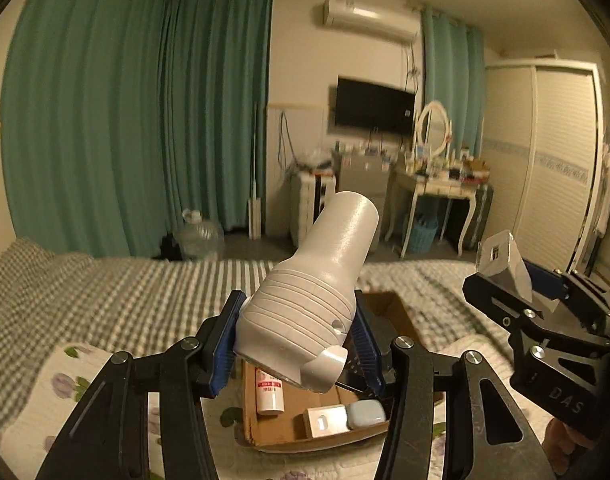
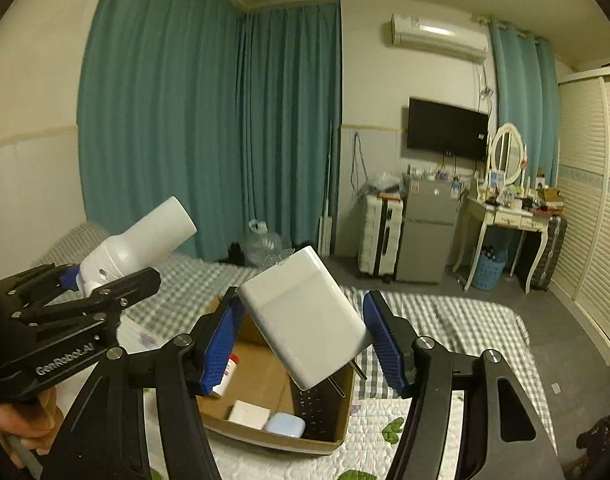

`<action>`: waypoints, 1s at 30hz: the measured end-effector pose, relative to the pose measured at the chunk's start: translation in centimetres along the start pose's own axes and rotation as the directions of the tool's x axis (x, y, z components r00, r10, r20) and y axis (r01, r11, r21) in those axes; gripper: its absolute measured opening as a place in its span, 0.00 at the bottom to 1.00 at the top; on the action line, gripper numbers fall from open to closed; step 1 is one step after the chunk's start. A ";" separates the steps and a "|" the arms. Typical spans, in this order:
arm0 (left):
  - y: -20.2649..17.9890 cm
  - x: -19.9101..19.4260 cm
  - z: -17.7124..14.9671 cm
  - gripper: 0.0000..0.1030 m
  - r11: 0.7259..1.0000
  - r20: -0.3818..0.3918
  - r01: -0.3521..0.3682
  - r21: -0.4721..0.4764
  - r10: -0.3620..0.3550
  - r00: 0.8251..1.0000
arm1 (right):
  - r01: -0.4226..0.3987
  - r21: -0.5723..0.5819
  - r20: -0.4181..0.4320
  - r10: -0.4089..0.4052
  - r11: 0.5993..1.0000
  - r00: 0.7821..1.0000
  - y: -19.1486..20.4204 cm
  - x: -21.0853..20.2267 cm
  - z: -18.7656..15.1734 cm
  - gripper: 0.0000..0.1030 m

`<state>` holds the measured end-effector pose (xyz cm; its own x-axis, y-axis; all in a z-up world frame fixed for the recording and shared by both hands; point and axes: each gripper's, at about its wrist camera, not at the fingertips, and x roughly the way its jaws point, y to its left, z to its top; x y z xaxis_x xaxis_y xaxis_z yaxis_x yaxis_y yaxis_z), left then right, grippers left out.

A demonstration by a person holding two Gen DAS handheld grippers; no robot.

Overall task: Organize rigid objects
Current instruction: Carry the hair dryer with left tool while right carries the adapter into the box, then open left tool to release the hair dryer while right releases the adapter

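Left gripper (image 1: 297,344): a white bottle (image 1: 317,284) is being held between the blue pads, jaws closed snug on its wide ribbed base, neck being pointed up and away toward the room.

Right gripper (image 2: 305,340): a white charger (image 2: 305,316) is sitting between the pads, tilted, prongs being pointed down and to the right. The left pad is touching it; on the right a sliver of gap is showing in the right wrist view, so whether it's properly clamped can't be told. Jaws are being kept about charger-width apart.

Box (image 2: 341,412): a cardboard box is being kept on the bed (image 1: 105,300), right below both grippers. Both held things are being hovered above it, not touching it.

In the box: a small bottle with a red label (image 1: 271,394) is lying at the left, a white block (image 2: 249,414) and a pale blue case (image 2: 285,424) are sitting side by side at the near wall, and a dark remote (image 2: 317,408) is lying at the right.

Bed: a checked sheet is being shown farther off, a floral quilt (image 1: 69,384) under the box.

Room: teal curtains (image 2: 177,128), a fridge (image 2: 429,232) and a dressing table (image 2: 505,220) are being seen well behind.
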<state>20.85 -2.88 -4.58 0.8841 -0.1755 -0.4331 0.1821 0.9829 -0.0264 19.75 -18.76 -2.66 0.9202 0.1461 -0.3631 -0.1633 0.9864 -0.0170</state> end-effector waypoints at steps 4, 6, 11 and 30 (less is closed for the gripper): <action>0.0 4.5 -1.8 0.50 1.000 -0.079 0.000 0.000 0.000 0.997 | -0.015 -0.002 -0.072 0.014 1.000 0.997 -0.6 4.1 -2.4 0.59; 0.1 6.0 -2.8 0.50 1.000 -0.113 -0.001 0.001 0.001 0.994 | -0.023 -0.003 -0.113 0.023 1.000 0.993 -0.7 6.0 -3.6 0.59; -0.3 9.4 -4.6 0.50 1.000 -0.195 -0.002 0.018 0.006 0.981 | -0.038 -0.019 -0.216 0.033 0.999 0.976 -1.5 10.7 -6.2 0.60; -1.3 13.4 -6.8 0.53 0.995 -0.319 -0.049 0.088 0.074 0.945 | -0.072 -0.042 -0.354 0.053 0.997 0.934 -2.7 15.9 -10.9 0.60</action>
<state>29.55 -6.10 -16.51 0.7119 -0.0751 -0.6982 0.1759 0.9816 0.0738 30.97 -19.91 -18.57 0.7250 0.1621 -0.6694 -0.2439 0.9693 -0.0295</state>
